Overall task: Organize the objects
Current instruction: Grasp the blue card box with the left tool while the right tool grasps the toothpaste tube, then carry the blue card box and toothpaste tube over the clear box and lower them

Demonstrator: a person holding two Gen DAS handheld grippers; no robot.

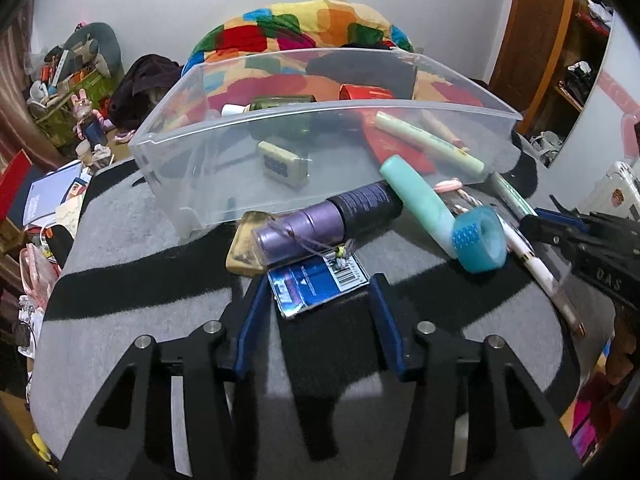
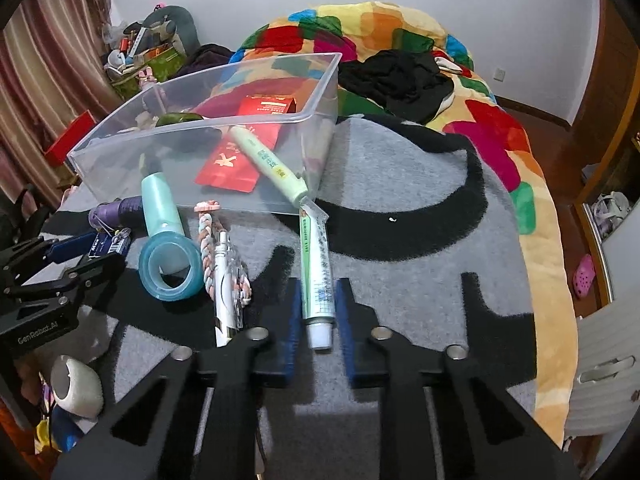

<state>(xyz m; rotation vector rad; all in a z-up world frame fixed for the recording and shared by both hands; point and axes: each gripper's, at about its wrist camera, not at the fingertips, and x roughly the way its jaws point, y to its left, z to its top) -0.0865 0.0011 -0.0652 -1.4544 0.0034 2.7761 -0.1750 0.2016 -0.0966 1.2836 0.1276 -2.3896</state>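
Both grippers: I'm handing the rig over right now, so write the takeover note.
Left gripper: open, fingers astride the blue card.
Right gripper: open, fingers astride the toothpaste tube, not yet closed.
Done: clear bin holds red envelopes, a green pen and a tile.
Left on the blanket: purple bottle, mint tube, tape roll, white pen.

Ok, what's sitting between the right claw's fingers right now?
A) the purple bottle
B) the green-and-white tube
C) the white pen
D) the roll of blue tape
B: in the right wrist view the green-and-white tube lies capped end first between the open fingers of the right claw, with the white pen off to their left.
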